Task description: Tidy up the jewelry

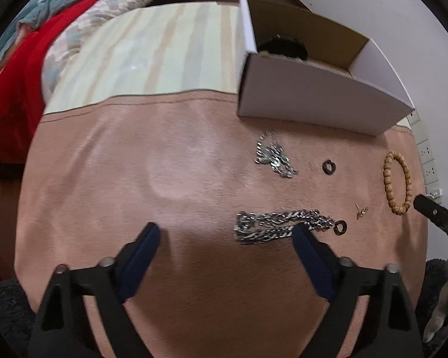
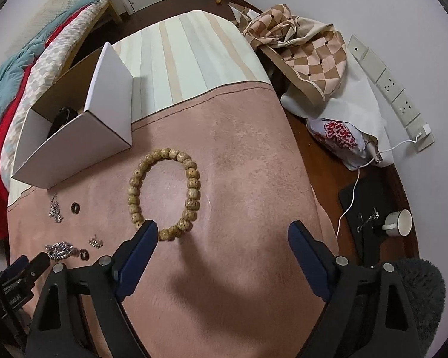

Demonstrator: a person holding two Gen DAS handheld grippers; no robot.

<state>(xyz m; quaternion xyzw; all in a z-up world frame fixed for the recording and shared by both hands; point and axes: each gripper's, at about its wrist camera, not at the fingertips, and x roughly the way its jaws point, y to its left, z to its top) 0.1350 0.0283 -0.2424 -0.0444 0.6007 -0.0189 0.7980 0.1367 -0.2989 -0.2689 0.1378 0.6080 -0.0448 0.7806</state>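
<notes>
Your left gripper (image 1: pixel 227 232) hangs open over the pink mat (image 1: pixel 134 179), nothing between its jaws; its right fingertip overlaps the near side of the thick silver chain (image 1: pixel 280 226), whether touching you cannot tell. Your right gripper (image 2: pixel 224 232) is open too, its left fingertip just at the near end of the wooden bead bracelet (image 2: pixel 164 194), which lies flat near the mat's right edge. Past the chain lie two dark rings (image 1: pixel 329 167), a small gold earring (image 1: pixel 361 211) and a thinner silver chain (image 1: pixel 273 158). At the mat's far edge stands the open white cardboard box (image 1: pixel 313 98), something dark inside
</notes>
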